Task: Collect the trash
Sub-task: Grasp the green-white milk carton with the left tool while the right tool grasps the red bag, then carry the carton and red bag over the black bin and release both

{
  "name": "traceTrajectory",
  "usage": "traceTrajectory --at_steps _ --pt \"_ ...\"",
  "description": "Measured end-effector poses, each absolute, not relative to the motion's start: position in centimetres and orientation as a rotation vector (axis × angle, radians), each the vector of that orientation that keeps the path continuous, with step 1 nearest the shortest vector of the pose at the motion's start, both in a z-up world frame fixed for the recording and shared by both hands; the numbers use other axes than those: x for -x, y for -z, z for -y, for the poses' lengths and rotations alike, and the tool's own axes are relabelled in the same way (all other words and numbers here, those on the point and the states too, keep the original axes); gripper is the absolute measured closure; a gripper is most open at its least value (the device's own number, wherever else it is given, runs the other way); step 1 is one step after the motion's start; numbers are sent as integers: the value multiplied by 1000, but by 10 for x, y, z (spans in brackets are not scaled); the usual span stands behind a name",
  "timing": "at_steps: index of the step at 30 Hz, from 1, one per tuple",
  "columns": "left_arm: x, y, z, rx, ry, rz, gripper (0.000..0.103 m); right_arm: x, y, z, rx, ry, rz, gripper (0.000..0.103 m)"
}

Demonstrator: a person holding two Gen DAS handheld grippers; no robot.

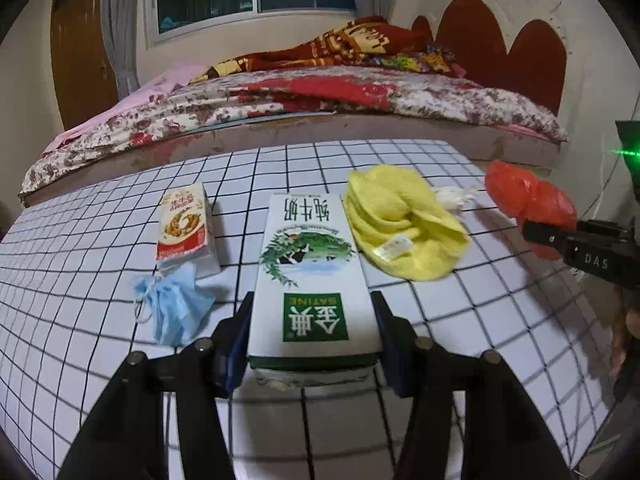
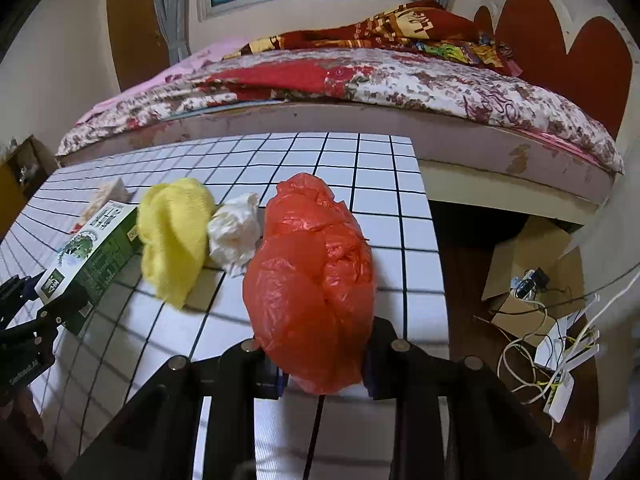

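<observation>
The milk carton (image 1: 312, 280) lies flat on the grid table (image 1: 460, 320), bracketed at its near end by the left gripper (image 1: 312, 344), whose pads look pressed to its sides. It's stiff card, probably empty and light, so the narrow sides are best squeezed gently. The red plastic bag (image 2: 312, 280) (soft, crinkly, slippery) is pinched in the right gripper (image 2: 322, 376).

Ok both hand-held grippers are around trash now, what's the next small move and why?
Probably lift both straight up off the table. The left hand-held gripper brackets the milk carton, and the right hand-held gripper is shut on the red plastic bag, so neither piece needs further positioning.
</observation>
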State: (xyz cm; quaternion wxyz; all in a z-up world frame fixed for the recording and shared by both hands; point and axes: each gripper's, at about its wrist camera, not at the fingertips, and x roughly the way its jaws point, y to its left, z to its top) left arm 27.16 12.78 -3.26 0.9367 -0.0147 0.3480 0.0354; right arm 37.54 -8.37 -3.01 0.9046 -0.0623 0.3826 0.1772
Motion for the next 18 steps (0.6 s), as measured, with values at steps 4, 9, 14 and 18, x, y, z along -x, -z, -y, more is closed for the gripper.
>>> traceTrajectory --at_steps 4,9,14,18 --pt "-254 30 -124 51 -50 -683 48 -351 26 92 111 -373 -773 74" --pt "-233 30 -124 98 -19 -651 49 -318 25 101 87 -396 -759 74" --pt "-212 25 -115 95 17 -633 49 -284 25 115 93 -398 -741 74" --pt "-192 22 -101 80 42 -617 49 -256 21 133 77 -388 -719 74"
